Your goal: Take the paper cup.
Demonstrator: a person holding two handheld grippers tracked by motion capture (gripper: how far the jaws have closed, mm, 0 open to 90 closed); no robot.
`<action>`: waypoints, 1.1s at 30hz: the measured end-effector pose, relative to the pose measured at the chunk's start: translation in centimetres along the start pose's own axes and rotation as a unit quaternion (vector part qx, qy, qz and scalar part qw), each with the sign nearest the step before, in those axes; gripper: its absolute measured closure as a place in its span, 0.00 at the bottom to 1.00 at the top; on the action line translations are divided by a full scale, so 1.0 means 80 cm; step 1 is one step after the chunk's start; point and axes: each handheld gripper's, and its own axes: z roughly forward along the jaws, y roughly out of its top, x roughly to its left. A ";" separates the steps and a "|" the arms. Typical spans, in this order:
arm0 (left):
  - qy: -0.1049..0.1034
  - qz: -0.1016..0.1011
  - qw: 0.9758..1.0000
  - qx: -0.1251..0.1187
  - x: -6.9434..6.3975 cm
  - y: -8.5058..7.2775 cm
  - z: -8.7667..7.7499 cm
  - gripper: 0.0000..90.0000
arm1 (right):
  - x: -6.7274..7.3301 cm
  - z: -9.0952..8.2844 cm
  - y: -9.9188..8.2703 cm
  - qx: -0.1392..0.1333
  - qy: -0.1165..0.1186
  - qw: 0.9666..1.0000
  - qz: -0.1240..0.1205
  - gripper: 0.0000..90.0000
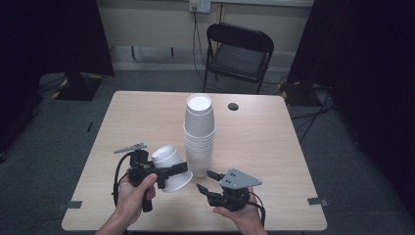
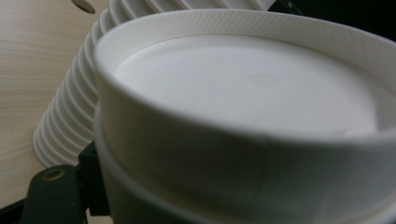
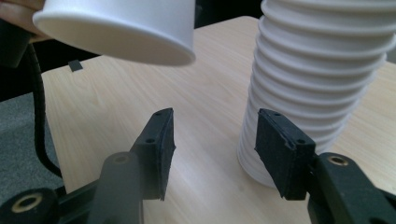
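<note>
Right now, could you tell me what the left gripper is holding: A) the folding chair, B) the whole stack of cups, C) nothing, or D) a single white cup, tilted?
D: the left gripper clamps one tilted white cup, lifted apart from the stack standing on the table.

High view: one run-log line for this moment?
left gripper: shut on single white cup, tilted | right gripper: open, empty, near stack base | cup stack: upside down on table
</note>
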 end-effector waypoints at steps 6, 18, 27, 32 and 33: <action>-0.014 -0.027 0.999 0.009 0.005 -0.001 0.005 0.20 | 0.010 0.013 0.008 -0.020 -0.002 1.000 -0.014 0.57; -0.032 -0.061 0.998 0.007 0.007 -0.001 0.004 0.20 | 0.024 0.029 0.020 -0.063 -0.009 0.997 -0.038 0.62; -0.053 -0.076 0.996 0.015 0.004 -0.003 0.008 0.20 | 0.030 0.039 0.023 -0.090 -0.019 0.994 -0.057 0.71; -0.065 -0.084 0.994 0.022 0.004 -0.004 0.009 0.20 | 0.030 0.040 0.023 -0.104 -0.029 0.992 -0.064 0.74; -0.063 -0.083 0.994 0.022 0.004 -0.004 0.009 0.20 | 0.030 0.040 0.024 -0.106 -0.031 0.992 -0.066 0.74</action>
